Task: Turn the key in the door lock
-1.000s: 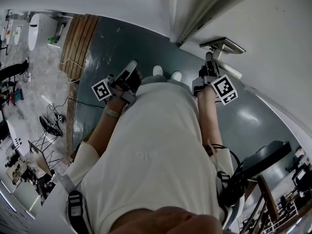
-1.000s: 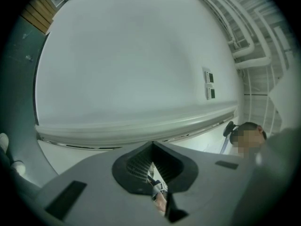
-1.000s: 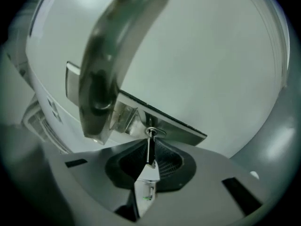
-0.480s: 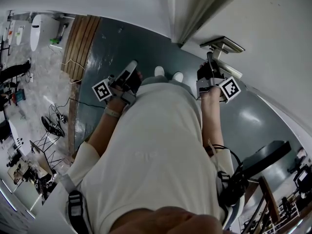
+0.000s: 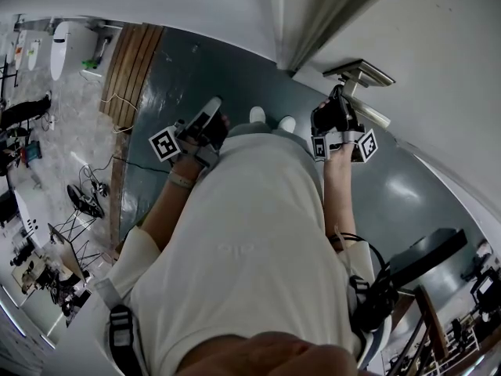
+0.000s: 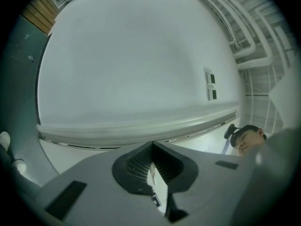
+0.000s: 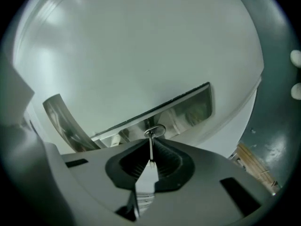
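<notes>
Head view: right gripper point(image 5: 338, 124) was up against the door point(image 5: 438, 45), just under the handle point(image 5: 358, 73). Left gripper point(image 5: 200, 128) hung well apart, idle.

Left gripper view: fingers together, nothing between them, facing a blank wall.

Right gripper view: fingers had just been closing and pinched the key point(image 7: 150, 147). Its shaft sat in the lock point(image 7: 155, 131) in the steel plate point(image 7: 188, 108).

Judgement: grip firmly and roll about the key's own line. Sideways prying would likely slip the fingers or strain the shaft.
</notes>
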The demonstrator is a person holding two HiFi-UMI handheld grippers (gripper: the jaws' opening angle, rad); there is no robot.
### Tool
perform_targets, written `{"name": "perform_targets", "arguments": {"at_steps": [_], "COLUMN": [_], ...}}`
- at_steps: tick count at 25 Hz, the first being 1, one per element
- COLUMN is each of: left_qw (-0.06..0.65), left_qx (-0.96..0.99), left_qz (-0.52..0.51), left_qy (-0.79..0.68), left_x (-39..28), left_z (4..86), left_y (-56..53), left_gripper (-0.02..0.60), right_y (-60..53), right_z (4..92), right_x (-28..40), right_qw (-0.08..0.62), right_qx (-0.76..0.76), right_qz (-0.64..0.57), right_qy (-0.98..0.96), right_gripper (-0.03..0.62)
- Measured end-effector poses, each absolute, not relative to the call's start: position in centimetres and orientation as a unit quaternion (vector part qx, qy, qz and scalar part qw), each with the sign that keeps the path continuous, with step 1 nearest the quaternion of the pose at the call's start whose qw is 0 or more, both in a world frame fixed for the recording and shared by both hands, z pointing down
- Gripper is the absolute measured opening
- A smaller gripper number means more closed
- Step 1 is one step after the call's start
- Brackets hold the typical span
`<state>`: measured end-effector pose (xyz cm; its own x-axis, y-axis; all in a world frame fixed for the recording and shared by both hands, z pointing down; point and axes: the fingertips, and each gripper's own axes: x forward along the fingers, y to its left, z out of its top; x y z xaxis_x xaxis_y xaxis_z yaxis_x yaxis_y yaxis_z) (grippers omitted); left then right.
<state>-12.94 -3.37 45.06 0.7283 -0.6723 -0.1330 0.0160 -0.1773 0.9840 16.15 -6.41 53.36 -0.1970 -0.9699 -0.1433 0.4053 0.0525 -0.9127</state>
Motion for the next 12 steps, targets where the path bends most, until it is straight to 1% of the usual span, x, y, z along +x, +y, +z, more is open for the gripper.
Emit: {"name": "perform_targets", "arguments": {"at_steps": [2, 4, 12], "left_qw": [0.599, 0.6, 0.604], "left_qx": [0.711, 0.711, 0.709], "left_qz": [-0.288, -0.286, -0.285], "left_qy": [-0.231, -0.23, -0.227], "left_x": [-12.98, -12.89, -12.64], "left_z": [45.09, 45.11, 45.43], "left_y": [-3.39, -3.41, -3.4], "left_gripper": [0.008, 0.008, 0.008], "right_y": [-6.38, -6.37, -6.5], "right_z": [53.59, 53.79, 53.82], "right_x": [16.26, 16.4, 16.76], "right_qw": [0.597, 0.616, 0.618], "right_qx": [-0.265, -0.245, -0.234], "right_qz": [-0.609, -0.604, -0.598], "right_qy": [0.45, 0.442, 0.454], "right_gripper": [0.041, 0.041, 0.041]}}
